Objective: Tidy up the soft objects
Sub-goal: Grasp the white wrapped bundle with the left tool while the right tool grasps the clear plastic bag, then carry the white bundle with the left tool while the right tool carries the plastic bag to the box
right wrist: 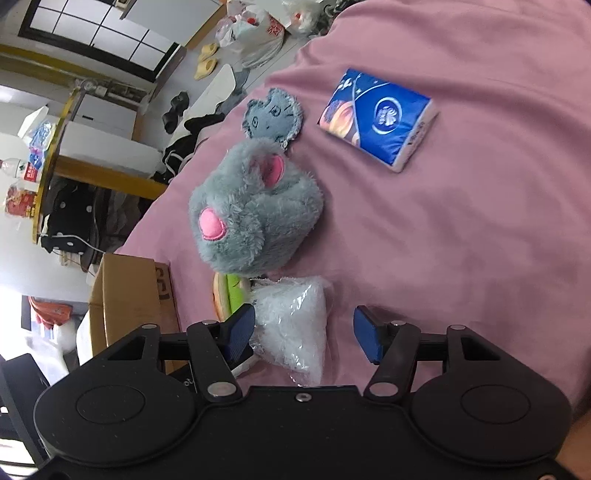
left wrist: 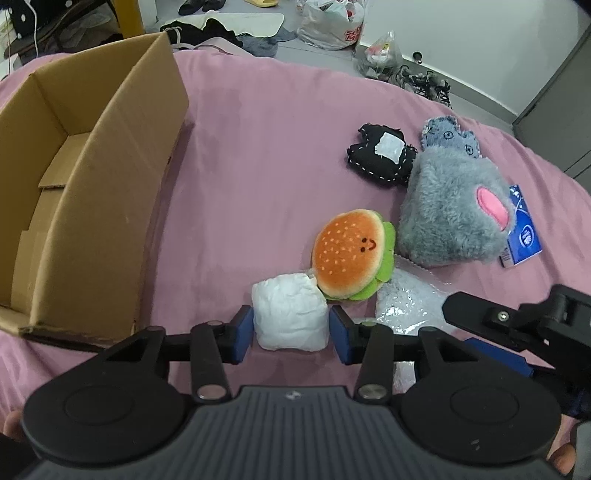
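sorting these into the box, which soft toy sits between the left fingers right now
The plain white pillow, between the left gripper's blue fingers; the burger plush and grey furry toy lie beyond.

1. White plastic bag on the floor carried red print; only "SUP" over "M" was readable.
2. Blue tissue pack bore a round white emblem; its side lettering was too small to read.

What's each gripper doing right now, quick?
Left gripper: open around the white pouch, pads close on both sides, not clearly clamped.
Right gripper: open, astride the clear bag, holding nothing.
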Tool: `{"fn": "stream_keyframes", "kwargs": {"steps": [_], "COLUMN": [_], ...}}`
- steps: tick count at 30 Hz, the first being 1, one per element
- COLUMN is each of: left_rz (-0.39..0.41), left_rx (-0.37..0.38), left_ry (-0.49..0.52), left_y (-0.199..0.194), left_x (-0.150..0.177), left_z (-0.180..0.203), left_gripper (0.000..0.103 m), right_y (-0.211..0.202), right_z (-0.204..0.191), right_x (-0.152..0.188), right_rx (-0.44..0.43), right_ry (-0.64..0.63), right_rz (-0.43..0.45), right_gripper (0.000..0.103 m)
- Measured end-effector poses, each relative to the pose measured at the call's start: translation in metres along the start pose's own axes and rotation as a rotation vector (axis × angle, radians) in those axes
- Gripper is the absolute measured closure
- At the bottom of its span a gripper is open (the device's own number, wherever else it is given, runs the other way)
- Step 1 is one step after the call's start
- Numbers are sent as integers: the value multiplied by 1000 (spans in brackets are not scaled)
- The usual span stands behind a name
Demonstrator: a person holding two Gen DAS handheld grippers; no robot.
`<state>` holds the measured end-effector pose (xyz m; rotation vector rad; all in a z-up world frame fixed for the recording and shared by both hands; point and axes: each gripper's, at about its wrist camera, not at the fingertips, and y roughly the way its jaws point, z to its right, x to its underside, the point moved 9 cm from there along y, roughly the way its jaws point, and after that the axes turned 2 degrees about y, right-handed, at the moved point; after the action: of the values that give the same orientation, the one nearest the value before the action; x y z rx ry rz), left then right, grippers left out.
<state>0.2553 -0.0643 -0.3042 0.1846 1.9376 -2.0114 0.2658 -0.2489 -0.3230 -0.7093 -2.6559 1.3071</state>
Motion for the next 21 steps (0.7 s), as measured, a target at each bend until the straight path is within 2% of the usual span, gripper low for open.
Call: {"fn": "stream_keyframes", "kwargs": {"steps": [5,9,11,12,15,18,21], "left_rz": [2,38,52,58,60,66,81], "left_rx": [2,15,14,15,30,42,59], "left_ry": [-6,-30,-25,-22,-20,-16,-8], "left_y": [-1,-9,-14,-17,-21,-26,-37], "left_x": [-1,-4,-5,-5,-4,-4,-3], "left_z": [-1,-2,-3,-3,-3,-3,-1], "left_gripper": [61,61,61,61,61,61,61], "right_y": [17,25,24,23,21,11,1], "right_z": [-4,-13,-18,-20,-16,-18,-22], "right_x": [-4,-5,-3,0,5,6,6], "right_rx": [21,46,53,48,48,51,51], "right_ry": [-3,-39,-72,-74,-63,-86,-97], "right_rz": [-19,-19,-18,-25,-30,-2,39], "right_gripper": [44,45,51,61,65,76,78]}}
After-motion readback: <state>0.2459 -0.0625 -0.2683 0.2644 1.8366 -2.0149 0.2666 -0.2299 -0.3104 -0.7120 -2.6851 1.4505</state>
